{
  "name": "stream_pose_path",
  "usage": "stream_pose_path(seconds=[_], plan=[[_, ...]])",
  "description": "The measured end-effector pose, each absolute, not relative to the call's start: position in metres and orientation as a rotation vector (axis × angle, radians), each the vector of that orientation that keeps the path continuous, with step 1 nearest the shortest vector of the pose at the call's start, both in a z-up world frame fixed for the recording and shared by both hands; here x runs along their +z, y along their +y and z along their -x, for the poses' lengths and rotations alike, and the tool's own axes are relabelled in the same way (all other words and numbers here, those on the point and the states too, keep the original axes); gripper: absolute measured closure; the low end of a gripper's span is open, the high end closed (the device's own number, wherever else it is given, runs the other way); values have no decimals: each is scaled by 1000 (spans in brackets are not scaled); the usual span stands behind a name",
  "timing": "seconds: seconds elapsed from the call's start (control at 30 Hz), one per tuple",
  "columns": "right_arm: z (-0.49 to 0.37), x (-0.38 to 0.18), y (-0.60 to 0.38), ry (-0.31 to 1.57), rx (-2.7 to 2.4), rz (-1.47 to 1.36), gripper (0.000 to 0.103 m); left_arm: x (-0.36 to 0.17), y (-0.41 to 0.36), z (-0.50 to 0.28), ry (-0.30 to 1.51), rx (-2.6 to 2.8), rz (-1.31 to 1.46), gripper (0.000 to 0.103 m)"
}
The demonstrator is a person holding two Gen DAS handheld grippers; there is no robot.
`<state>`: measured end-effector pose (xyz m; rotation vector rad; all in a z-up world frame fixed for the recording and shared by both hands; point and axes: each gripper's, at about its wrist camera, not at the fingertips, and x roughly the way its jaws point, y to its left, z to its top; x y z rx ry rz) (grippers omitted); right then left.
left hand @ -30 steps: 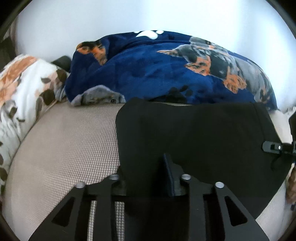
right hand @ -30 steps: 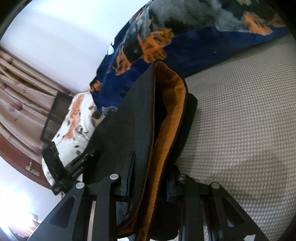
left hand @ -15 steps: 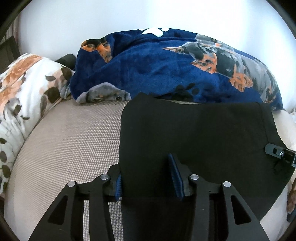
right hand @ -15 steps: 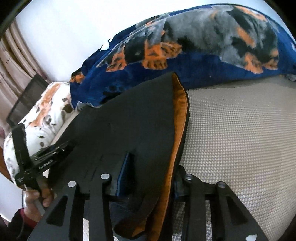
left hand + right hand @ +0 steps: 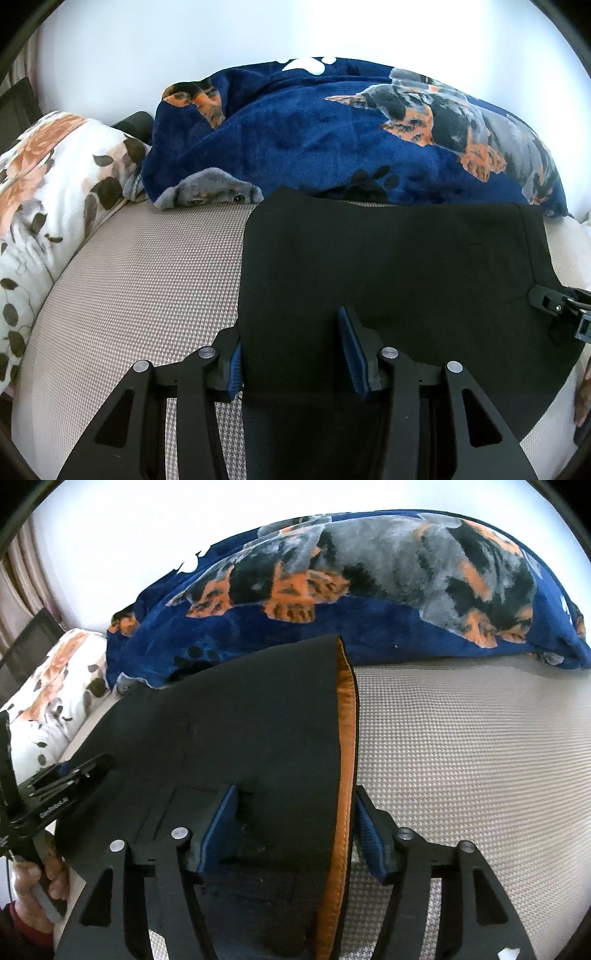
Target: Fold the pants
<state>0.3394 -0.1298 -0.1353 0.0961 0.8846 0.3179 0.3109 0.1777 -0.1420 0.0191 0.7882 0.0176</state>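
Left gripper point(image 5: 293, 356): your fingers stand spread, blue pads point(image 5: 354, 354) bared, straddling the near left edge of the black pants point(image 5: 388, 266); the cloth lies slack between them, not pinched. Half a second ago the gap was narrower; a second ago the fingers were pressed onto the fabric.

Right gripper point(image 5: 291, 830): fingers likewise spread wide, one pad point(image 5: 218, 834) on top of the black cloth, the other beside the orange lining point(image 5: 341, 794) along the right edge. A second ago this edge hung lifted and clamped; it now rests flat.

Pose: both tools point forward and low over the bed, level. Your left hand point(image 5: 40, 890) shows at the lower left of the right wrist view, wrapped round its handle.

Pants: folded, lying flat on the beige woven mattress cover point(image 5: 147, 280), far edge touching the navy dog-print blanket point(image 5: 332, 147).

Surroundings: floral pillow point(image 5: 44, 177) at the left, well apart from the pants; curtain point(image 5: 22, 587) beyond it.
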Motion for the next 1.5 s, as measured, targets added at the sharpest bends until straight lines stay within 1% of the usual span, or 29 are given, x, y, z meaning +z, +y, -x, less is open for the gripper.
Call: stream_pose_path(seconds=[0.07,1.5], plan=[[-339,-135,-128,883,309,-86,42,-142,178,-311,788,18,-19,56],[-339,-135,-128,884,267,-66,31,-141,178,-311,788,20,-21,55]])
